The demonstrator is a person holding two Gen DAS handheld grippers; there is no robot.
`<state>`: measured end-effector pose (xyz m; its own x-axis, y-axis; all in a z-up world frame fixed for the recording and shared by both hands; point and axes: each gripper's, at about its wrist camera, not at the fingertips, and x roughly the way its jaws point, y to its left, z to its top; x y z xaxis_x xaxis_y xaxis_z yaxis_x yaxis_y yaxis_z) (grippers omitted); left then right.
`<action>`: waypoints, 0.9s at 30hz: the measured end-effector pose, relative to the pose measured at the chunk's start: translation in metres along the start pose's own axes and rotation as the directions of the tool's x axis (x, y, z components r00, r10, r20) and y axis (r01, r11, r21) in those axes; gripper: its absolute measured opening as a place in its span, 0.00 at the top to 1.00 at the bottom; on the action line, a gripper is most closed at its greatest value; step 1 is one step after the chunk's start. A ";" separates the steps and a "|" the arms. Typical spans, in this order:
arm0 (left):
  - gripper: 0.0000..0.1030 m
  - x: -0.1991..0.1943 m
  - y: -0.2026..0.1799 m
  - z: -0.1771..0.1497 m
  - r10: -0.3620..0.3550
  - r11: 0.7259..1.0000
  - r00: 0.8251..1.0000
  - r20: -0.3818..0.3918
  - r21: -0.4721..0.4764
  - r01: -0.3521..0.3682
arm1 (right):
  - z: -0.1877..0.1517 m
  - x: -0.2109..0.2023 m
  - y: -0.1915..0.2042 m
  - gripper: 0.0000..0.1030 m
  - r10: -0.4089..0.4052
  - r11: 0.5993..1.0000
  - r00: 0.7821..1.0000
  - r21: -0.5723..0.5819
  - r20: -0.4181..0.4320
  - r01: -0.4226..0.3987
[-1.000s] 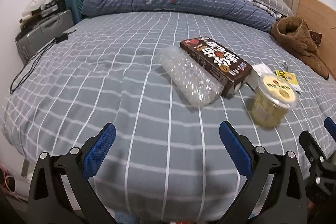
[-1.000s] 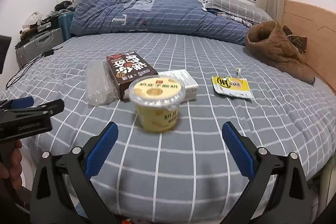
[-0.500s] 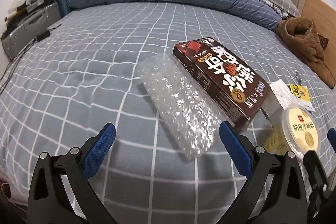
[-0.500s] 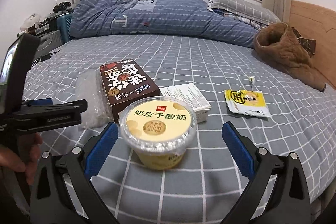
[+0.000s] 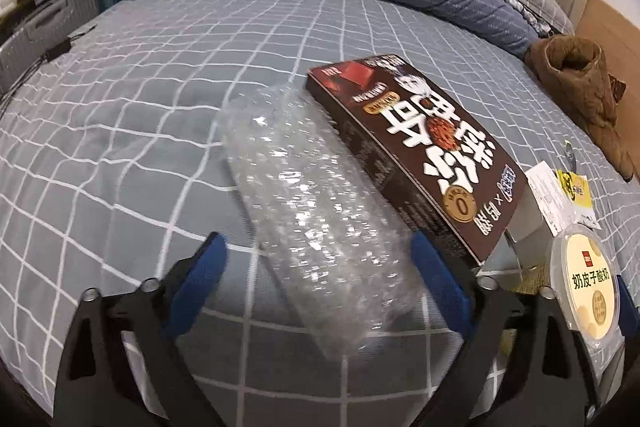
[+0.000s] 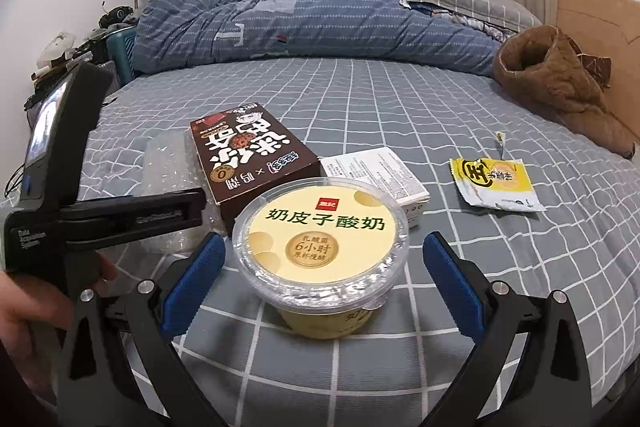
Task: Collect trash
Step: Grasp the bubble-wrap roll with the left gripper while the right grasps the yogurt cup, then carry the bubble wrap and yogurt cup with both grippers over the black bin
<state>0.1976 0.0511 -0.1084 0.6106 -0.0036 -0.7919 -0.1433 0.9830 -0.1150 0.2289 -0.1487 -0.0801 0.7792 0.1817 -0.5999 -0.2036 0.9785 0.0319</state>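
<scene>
Crinkly clear bubble wrap (image 5: 316, 211), rolled into a soft tube, lies on the grid-patterned bed (image 5: 120, 131) against the brown box (image 5: 416, 155), between the closing jaws of the left hand-held gripper (image 5: 320, 267), not yet pinched. It may squash and slip, or the pad beside the rigid glossy box may catch it. Just right of the box, the smooth round yoghurt cup (image 6: 322, 251) sits between the released right hand-held gripper (image 6: 324, 275); its taper and foil lid could let it tip.
</scene>
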 end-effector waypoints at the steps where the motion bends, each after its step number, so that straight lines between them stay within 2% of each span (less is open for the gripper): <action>1: 0.22 0.002 -0.002 0.000 -0.009 1.000 1.000 -0.006 0.007 0.009 | 0.000 0.000 0.001 0.08 0.000 1.000 1.000 0.000 0.001 0.000; 2: 0.24 0.003 -0.004 0.000 -0.011 1.000 1.000 -0.008 0.013 0.011 | 0.000 0.000 0.001 0.08 0.001 1.000 1.000 0.001 0.002 -0.001; 4: 0.38 0.006 -0.009 -0.001 -0.027 0.999 0.999 -0.019 0.028 0.027 | 0.000 0.002 0.002 0.08 -0.003 1.000 1.000 0.008 0.000 0.003; 8: 0.55 0.009 -0.014 -0.002 -0.054 0.998 0.998 -0.035 0.039 0.055 | -0.001 0.005 0.000 0.08 -0.003 1.000 1.000 0.026 0.001 0.003; 9: 0.59 0.009 -0.015 -0.002 -0.057 0.997 0.998 -0.036 0.043 0.059 | -0.001 0.005 0.000 0.15 -0.002 1.000 1.000 0.028 0.004 0.002; 10: 0.60 0.009 -0.015 -0.002 -0.059 0.997 0.998 -0.035 0.041 0.061 | -0.001 0.005 0.000 0.17 0.003 1.000 1.000 0.029 0.003 -0.003; 15: 0.66 0.006 -0.011 -0.003 -0.067 0.997 0.997 -0.033 0.034 0.068 | -0.001 0.003 -0.002 0.17 0.007 0.999 1.000 0.047 0.011 -0.007; 27: 0.67 -0.014 -0.007 -0.001 -0.028 0.998 1.000 0.000 0.064 0.028 | 0.004 -0.010 -0.003 0.18 -0.006 0.999 1.000 0.042 0.025 0.005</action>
<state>0.1894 0.0438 -0.0972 0.6142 -0.0309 -0.7885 -0.0763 0.9922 -0.0983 0.2245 -0.1531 -0.0709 0.7953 0.1778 -0.5795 -0.1744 0.9827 0.0622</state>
